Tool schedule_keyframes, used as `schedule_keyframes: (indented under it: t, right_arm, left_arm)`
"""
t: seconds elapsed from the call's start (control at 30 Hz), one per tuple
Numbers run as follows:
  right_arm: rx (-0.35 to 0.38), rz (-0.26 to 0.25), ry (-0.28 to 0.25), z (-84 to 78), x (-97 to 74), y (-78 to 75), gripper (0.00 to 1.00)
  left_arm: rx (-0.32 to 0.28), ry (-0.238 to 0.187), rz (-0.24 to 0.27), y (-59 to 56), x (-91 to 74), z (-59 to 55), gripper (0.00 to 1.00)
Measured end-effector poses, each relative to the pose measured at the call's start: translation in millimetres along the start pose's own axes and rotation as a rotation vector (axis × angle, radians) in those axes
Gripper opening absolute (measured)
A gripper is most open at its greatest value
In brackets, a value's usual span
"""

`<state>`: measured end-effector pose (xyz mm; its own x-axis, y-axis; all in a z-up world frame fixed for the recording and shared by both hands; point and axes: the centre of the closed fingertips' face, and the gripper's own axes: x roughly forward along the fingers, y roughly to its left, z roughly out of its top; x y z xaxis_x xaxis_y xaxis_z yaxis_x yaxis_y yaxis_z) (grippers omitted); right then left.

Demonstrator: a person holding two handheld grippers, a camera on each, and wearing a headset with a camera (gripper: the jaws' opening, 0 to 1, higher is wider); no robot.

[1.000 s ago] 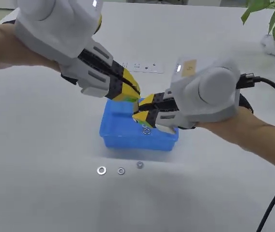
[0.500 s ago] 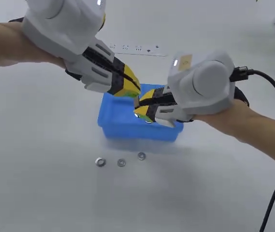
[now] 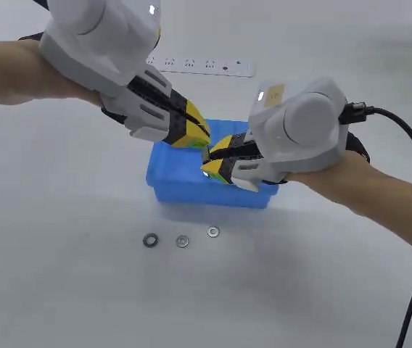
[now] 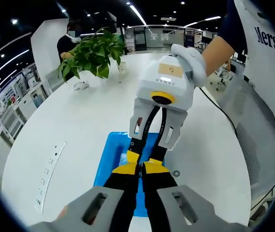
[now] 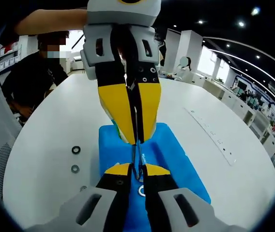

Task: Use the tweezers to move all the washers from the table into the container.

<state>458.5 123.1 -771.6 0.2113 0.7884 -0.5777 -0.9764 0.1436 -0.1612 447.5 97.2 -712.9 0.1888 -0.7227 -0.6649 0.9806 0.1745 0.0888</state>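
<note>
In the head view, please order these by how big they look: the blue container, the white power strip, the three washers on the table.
1. blue container, though partly covered
2. power strip, long but thin; it lies farther away
3. washers, all three look alike

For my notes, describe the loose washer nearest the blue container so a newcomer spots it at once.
Find the blue container on the white table. Before its near wall, three washers lie in a rough row. The one meant is the right-end washer in the head view, set closer to the container than its two neighbours.
</note>
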Motion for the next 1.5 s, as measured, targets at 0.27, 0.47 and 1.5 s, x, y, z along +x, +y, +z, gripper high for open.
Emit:
schedule_keyframes:
  t: [0.27, 0.47, 1.5]
  right_arm:
    - [0.005, -0.015, 0.005, 0.2, -3.0, -1.7, 0.11]
    - [-0.004, -0.022, -0.007, 8.3, -8.8, -0.7, 0.12]
    - [-0.011, 0.053, -0.117, 39.7, -69.5, 71.9, 0.11]
  left_arm:
    - [0.009, 0.020, 0.011, -3.8, 0.0, 1.2, 0.06]
    - [0.028, 0.020, 0.018, -10.8, -4.0, 12.1, 0.06]
    - [0.078, -0.129, 0.057, -83.6, -36.3, 50.8, 0.05]
